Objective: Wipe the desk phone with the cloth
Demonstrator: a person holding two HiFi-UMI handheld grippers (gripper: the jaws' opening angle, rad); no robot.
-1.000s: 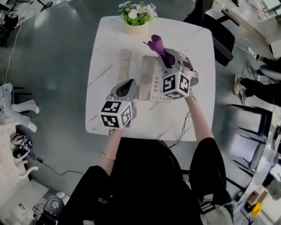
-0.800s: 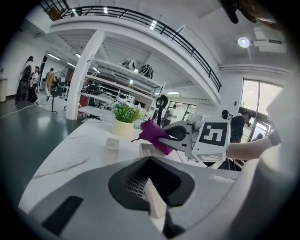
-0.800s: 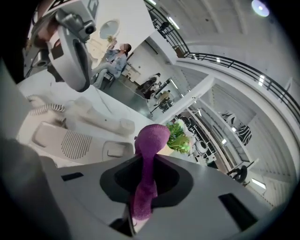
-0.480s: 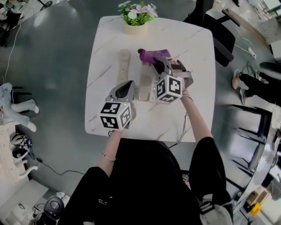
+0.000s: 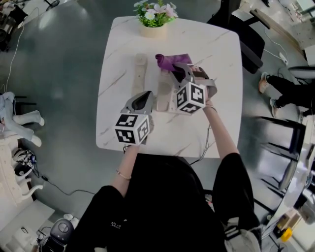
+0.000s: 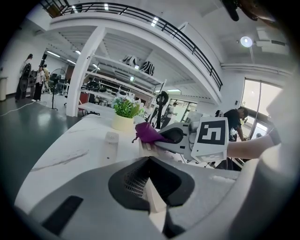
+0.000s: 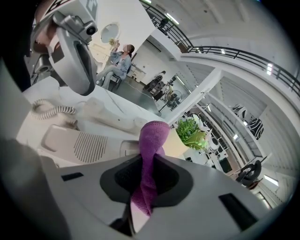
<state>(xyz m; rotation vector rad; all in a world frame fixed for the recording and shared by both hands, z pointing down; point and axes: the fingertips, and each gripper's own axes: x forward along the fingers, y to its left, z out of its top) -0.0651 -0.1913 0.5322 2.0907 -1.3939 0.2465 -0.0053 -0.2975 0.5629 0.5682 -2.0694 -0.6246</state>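
Right gripper [image 5: 178, 74] has its jaws closed on the purple cloth [image 7: 151, 140], which bunches out beyond them; the cloth rests against the far end of the desk phone [image 5: 165, 91]; the handset [image 5: 140, 71] lies off the base, just beside it on the white table [image 5: 221, 59]; left gripper [image 6: 154, 208] hovers near the phone's near end, jaws together and empty; a potted plant [image 5: 153, 15] stands at the far edge.
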